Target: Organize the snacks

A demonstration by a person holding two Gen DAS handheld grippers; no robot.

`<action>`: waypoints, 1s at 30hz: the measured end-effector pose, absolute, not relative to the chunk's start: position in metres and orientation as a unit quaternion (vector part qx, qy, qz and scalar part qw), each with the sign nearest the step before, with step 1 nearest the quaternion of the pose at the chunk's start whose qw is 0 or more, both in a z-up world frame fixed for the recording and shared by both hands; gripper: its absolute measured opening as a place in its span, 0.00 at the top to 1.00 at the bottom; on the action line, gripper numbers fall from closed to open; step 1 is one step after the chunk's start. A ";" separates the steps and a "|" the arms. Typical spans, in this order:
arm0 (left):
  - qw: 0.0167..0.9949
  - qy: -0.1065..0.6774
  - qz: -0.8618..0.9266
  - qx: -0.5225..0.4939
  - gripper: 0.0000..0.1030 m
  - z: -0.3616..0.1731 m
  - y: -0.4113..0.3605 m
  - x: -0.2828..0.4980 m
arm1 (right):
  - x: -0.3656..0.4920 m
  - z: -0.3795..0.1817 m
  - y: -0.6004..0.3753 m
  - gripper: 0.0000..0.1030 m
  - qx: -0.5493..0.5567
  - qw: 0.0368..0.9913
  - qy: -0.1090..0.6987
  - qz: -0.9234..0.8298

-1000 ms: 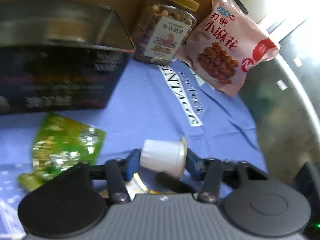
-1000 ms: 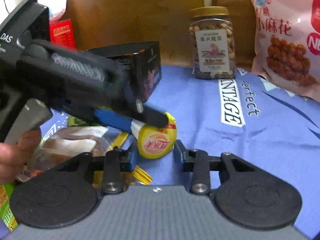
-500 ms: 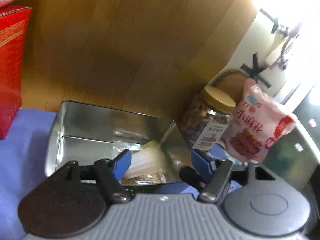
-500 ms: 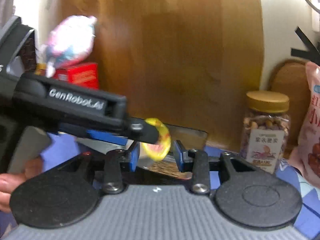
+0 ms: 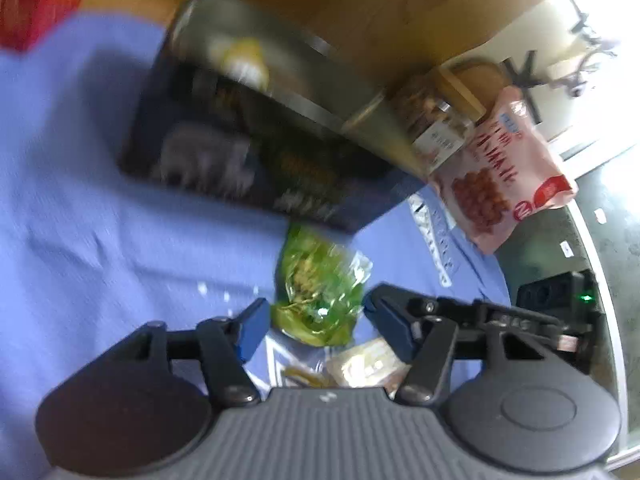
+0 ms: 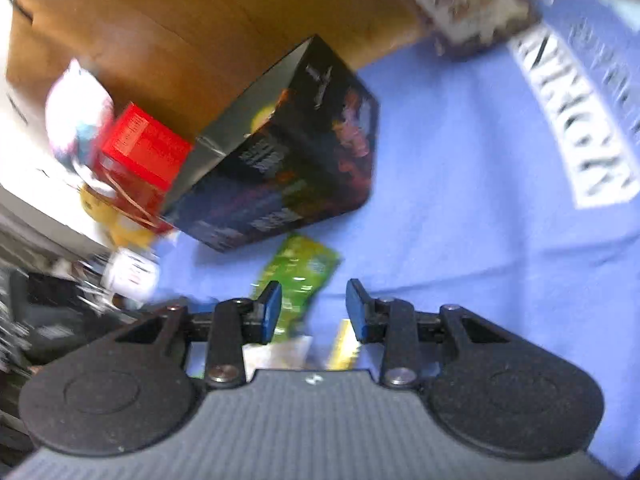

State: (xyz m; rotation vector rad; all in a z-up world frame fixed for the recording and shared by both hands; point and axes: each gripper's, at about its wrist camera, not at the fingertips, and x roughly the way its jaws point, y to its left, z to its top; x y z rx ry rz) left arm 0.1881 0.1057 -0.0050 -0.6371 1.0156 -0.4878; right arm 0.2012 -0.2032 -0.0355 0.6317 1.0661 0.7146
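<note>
The green snack packet (image 5: 320,288) lies flat on the blue cloth (image 5: 100,220) that covers the tabletop, just in front of the dark box (image 5: 248,148). The box is open at the top, and something yellow (image 5: 244,62) sits inside it. The left hand-held gripper (image 5: 314,322) hangs over the near end of the packet. Its jaws have just been closing a little, but they are partly open with the packet between them, and the pads do not press on it yet. The right hand-held gripper (image 6: 312,312) is partly open too and holds nothing. I think the packet goes in the box next. To do it well, go down low, pinch the packet's edge firmly, lift it clear of the box wall, then let go inside. A thin, slippery packet could slide out.
</note>
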 end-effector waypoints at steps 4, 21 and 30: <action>0.800 0.467 -0.217 -0.308 0.71 -0.012 0.108 0.189 | 0.194 -0.033 -0.179 0.71 0.284 0.762 0.477 0.332; 0.859 0.350 -0.238 -0.287 0.82 0.087 0.112 0.222 | 0.229 0.064 -0.152 0.85 0.262 0.835 0.328 0.357; 0.875 0.353 -0.200 -0.266 0.75 0.067 0.137 0.209 | 0.232 0.047 -0.155 0.71 0.177 0.886 0.316 0.288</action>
